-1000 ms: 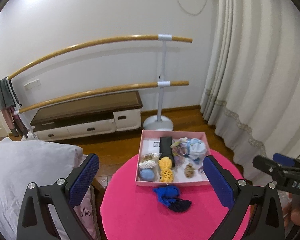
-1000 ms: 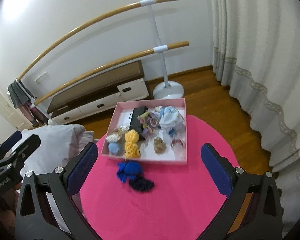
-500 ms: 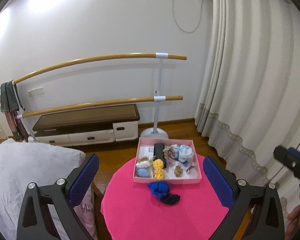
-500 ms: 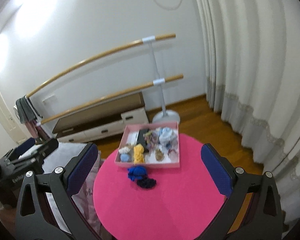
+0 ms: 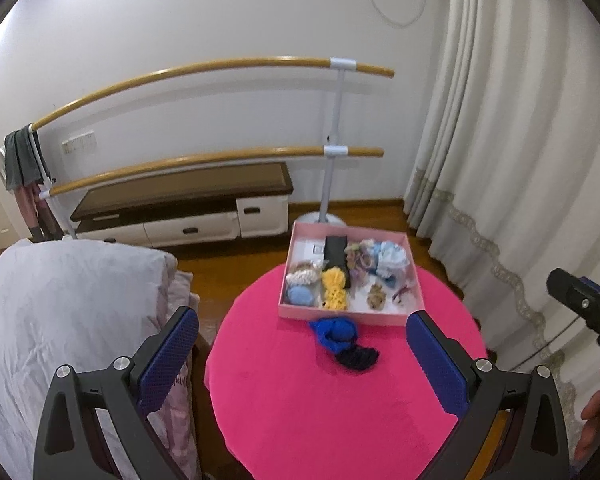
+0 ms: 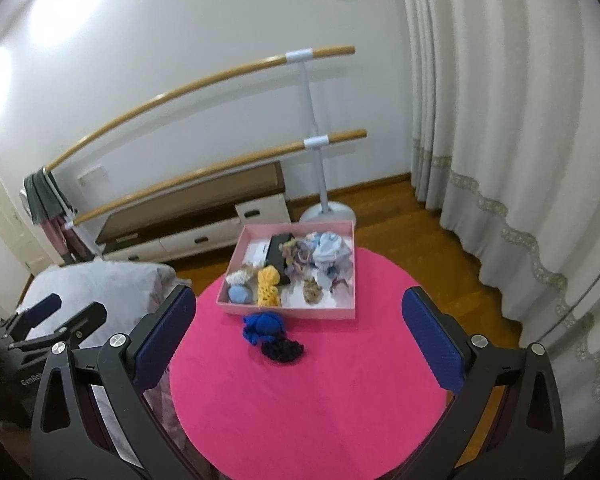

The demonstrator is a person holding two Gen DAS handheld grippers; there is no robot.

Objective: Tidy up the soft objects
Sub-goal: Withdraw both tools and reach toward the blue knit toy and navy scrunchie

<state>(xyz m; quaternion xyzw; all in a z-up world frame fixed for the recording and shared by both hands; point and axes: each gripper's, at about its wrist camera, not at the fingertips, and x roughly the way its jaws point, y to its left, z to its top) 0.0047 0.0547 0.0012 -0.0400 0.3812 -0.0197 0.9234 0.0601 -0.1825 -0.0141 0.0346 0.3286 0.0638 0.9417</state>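
Note:
A pink box (image 5: 342, 317) (image 6: 288, 312) sits at the far side of a round pink table (image 5: 320, 408) (image 6: 320, 400). It holds several soft pieces, among them a yellow knit one (image 5: 334, 289) (image 6: 269, 286) and a pale blue one (image 5: 300, 295). In front of the box, on the table, lie a bright blue soft piece (image 5: 334, 331) (image 6: 263, 326) and a dark navy one (image 5: 358, 357) (image 6: 282, 350). My left gripper (image 5: 300, 368) and right gripper (image 6: 298, 344) hang open above the near half of the table, both empty and well short of the pieces.
A grey-white pillow (image 5: 60, 312) lies left of the table. Behind stand a two-rail wooden barre (image 5: 220, 156) and a low cabinet (image 5: 188, 208). Curtains (image 5: 520, 160) hang at the right. A hand (image 5: 598, 412) holds the other gripper at the right edge.
Both cameras pulled back and up half a second ago, then came closer again; the table and box now look larger. Nothing on the table has moved.

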